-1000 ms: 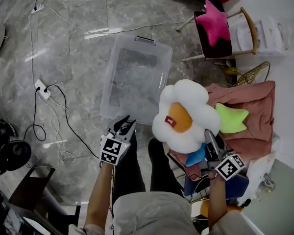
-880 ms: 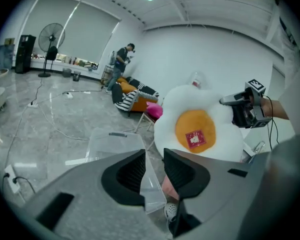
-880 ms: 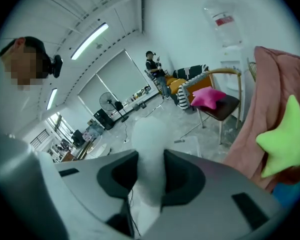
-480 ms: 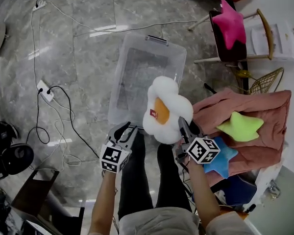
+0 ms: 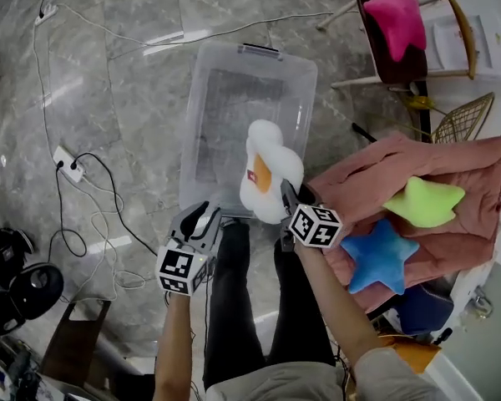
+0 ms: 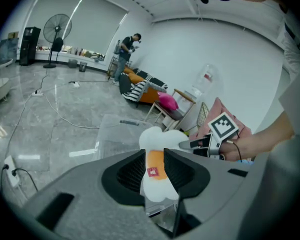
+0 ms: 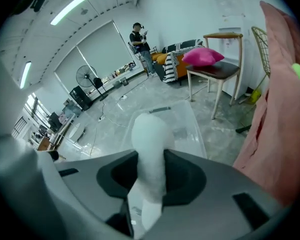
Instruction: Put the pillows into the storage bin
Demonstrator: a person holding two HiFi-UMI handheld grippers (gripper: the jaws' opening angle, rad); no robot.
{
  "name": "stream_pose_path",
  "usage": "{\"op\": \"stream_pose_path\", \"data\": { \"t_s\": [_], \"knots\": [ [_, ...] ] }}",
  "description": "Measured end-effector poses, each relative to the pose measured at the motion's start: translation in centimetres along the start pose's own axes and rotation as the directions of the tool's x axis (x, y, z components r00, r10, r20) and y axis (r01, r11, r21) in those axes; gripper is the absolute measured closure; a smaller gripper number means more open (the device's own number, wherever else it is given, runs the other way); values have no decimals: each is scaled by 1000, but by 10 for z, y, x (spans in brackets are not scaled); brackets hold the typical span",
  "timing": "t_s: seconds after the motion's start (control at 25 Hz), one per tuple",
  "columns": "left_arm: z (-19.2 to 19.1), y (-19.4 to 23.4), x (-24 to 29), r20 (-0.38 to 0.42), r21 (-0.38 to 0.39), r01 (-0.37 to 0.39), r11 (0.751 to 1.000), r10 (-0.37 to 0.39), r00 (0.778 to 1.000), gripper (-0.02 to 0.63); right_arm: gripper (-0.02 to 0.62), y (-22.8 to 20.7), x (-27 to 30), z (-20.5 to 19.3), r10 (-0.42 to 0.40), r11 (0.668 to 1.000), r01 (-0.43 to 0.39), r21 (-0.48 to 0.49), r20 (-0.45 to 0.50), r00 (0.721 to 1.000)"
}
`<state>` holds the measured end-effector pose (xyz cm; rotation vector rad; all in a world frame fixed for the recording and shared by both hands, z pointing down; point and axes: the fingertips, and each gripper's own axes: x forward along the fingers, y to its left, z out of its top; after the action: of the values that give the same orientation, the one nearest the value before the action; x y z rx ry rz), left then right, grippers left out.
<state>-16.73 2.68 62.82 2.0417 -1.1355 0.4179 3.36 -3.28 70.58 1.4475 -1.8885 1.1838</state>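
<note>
head view: right gripper (image 5: 285, 203) holds pillow (image 5: 265, 174) over bin (image 5: 305, 73) near end; left gripper (image 5: 199, 221) beside it, apart
left gripper view: fingers (image 6: 132, 172) slightly parted, empty; pillow seen beyond them
right gripper view: fingers (image 7: 181, 181) clenched on pillow edge, bin below
step: dropping pillow into bin
next: lower inside walls, then release

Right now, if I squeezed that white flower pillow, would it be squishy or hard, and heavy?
Probably squishy: the pillow narrows where the right gripper pinches its edge, then puffs out fat past it. Likely light too, since that one small pinch holds the whole pillow up. It may flop a little, being held only by one edge.
</note>
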Motion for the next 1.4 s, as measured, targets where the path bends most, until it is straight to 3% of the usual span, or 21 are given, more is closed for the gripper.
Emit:
{"op": "stream_pose_path", "data": {
  "t_s": [0.16,0.4,0.6,0.84,1.0,1.12,1.28,1.4],
  "knots": [
    [4,5,5,-4,-9,10,1000,-10,1000,497,476,-29,38,-36,-53,999,53,-3,-70,996],
    [-8,6,20,-82,66,44,997,-38,996,503,469,-73,70,-74,-151,988,155,26,-126,980],
    [-13,11,30,-102,84,45,995,-36,994,503,456,-105,76,-110,-243,965,258,40,-219,945],
    [-18,-3,46,-121,96,58,994,-47,992,503,443,-141,64,-130,-337,924,370,97,-252,907],
    [-23,-16,55,-128,72,66,995,-56,990,503,445,-147,47,-148,-343,919,382,98,-276,898],
    [-20,-32,62,-137,103,104,989,-89,987,503,494,-148,33,-160,-361,919,391,50,-290,886],
    [-17,-48,70,-141,116,132,984,-115,983,503,492,-129,8,-171,-316,946,322,-26,-276,908],
    [-15,-62,78,-140,133,151,979,-132,981,503,491,-112,-13,-174,-264,963,271,-7,-244,933]
  ]
}}
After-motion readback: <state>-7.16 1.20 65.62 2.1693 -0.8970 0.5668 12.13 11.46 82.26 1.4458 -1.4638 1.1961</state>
